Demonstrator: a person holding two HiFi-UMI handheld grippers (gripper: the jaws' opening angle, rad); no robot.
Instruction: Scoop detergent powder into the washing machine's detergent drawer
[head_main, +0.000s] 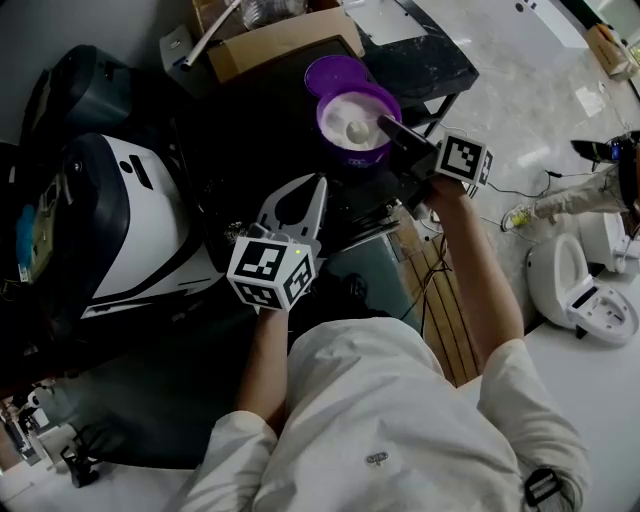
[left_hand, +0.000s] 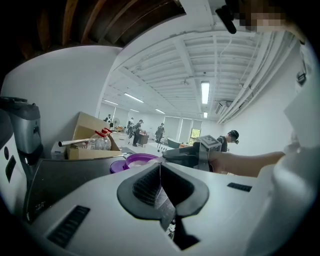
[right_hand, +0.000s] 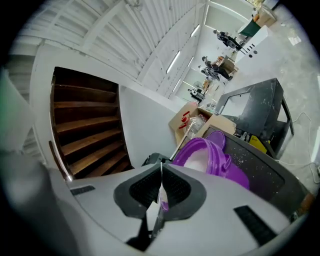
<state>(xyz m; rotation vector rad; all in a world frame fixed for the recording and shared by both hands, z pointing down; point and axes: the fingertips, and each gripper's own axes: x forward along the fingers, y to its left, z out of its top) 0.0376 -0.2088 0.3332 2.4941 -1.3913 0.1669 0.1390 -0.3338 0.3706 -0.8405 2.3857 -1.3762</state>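
Note:
A purple tub (head_main: 355, 122) of white detergent powder stands on a dark top, its lid (head_main: 335, 72) lying behind it. A pale scoop (head_main: 357, 131) rests in the powder. My right gripper (head_main: 392, 135) reaches to the tub's right rim; in the right gripper view it (right_hand: 161, 175) is shut on the scoop's thin handle (right_hand: 159, 202), the tub (right_hand: 210, 155) just beyond. My left gripper (head_main: 318, 185) hovers nearer me, jaws shut with nothing held (left_hand: 160, 170); the tub (left_hand: 140, 160) and the right gripper (left_hand: 185, 155) lie ahead. I cannot make out the detergent drawer.
A cardboard box (head_main: 280, 40) with a bottle (left_hand: 97, 141) sits behind the tub. A dark and white appliance (head_main: 120, 225) fills the left. A black stand (head_main: 420, 50), wooden slats (head_main: 445, 300) and a white fixture (head_main: 580, 285) lie to the right. Stairs (right_hand: 85, 125) rise behind.

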